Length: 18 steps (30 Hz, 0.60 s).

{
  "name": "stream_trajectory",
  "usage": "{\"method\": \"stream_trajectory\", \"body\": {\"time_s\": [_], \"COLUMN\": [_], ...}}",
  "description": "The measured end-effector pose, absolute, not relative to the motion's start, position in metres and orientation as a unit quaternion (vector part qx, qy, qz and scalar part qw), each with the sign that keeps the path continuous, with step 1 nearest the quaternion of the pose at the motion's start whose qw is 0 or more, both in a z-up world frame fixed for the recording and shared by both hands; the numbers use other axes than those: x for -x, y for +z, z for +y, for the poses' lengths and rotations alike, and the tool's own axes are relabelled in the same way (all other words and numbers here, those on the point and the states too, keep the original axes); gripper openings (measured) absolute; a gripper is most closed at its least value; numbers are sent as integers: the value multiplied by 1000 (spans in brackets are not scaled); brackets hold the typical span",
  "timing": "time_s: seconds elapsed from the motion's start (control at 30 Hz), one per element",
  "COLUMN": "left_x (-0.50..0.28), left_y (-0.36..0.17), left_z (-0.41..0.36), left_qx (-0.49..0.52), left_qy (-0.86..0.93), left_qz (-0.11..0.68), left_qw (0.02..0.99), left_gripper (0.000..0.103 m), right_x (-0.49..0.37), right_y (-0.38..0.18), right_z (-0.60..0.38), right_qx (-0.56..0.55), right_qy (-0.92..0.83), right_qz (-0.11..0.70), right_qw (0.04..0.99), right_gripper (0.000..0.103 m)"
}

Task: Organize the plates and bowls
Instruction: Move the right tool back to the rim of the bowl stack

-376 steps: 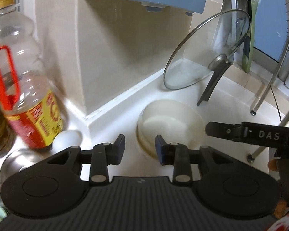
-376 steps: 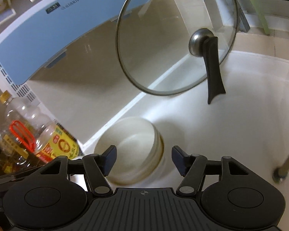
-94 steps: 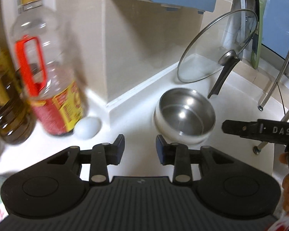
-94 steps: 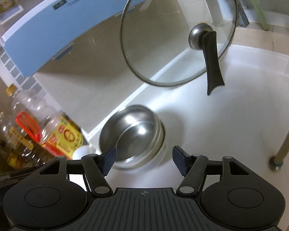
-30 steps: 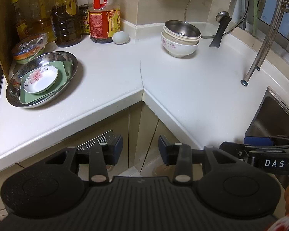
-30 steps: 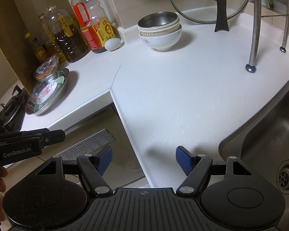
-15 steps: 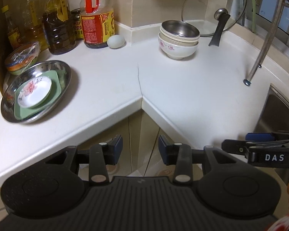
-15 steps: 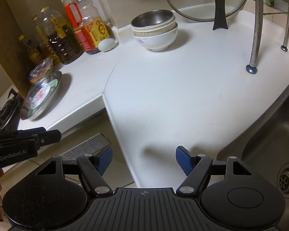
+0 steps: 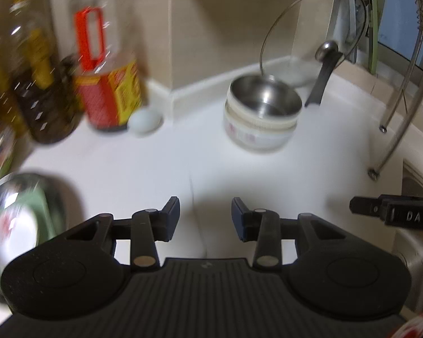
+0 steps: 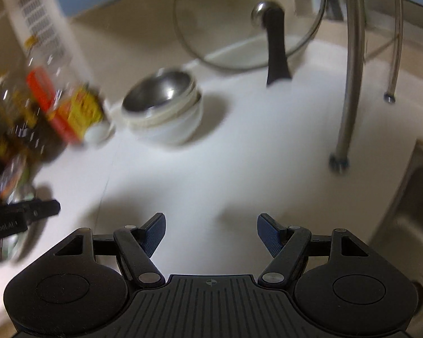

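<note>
Bowl stack [image 9: 260,118], steel bowl uppermost, at one o'clock from empty, parted left tongs [image 9: 205,218]; right tongs [image 10: 211,232] wide, empty.

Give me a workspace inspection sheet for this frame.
Surface: white countertop, bare in the middle.
Job's things: bowl stack, steel bowl on top; plates in a steel tray at left, blurred.
Clutter: oil bottles, egg, glass lid leaning on the wall.
Grippers: left claw and right claw open, empty.
Cables: nothing seen.
Surroundings: sink, rack legs.
</note>
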<state>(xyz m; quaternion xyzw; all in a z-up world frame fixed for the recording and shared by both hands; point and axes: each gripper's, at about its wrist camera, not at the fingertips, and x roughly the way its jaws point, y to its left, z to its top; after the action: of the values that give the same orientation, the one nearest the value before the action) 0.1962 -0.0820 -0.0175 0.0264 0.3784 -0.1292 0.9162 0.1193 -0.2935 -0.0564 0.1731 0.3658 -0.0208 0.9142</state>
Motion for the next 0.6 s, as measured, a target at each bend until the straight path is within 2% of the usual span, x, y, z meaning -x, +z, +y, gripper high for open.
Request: {"method": "stream_trajectory", "body": {"time_s": [0.23, 0.6], "left_x": [-267, -333], "left_y": [-8, -8], "left_z": [-100, -125], "left_qx": [-24, -15], "left_qy": [-170, -211], "left_qz": [353, 345], "left_qw": [920, 914], "left_gripper": [34, 28], "right_x": [-178, -246], "right_y": [-43, -43], "right_z": [-324, -334], "right_qx": [-243, -297], "right_qy": [-28, -9], "right_qz": [306, 260], "right_qw": [920, 919], "right_gripper": [71, 41]}}
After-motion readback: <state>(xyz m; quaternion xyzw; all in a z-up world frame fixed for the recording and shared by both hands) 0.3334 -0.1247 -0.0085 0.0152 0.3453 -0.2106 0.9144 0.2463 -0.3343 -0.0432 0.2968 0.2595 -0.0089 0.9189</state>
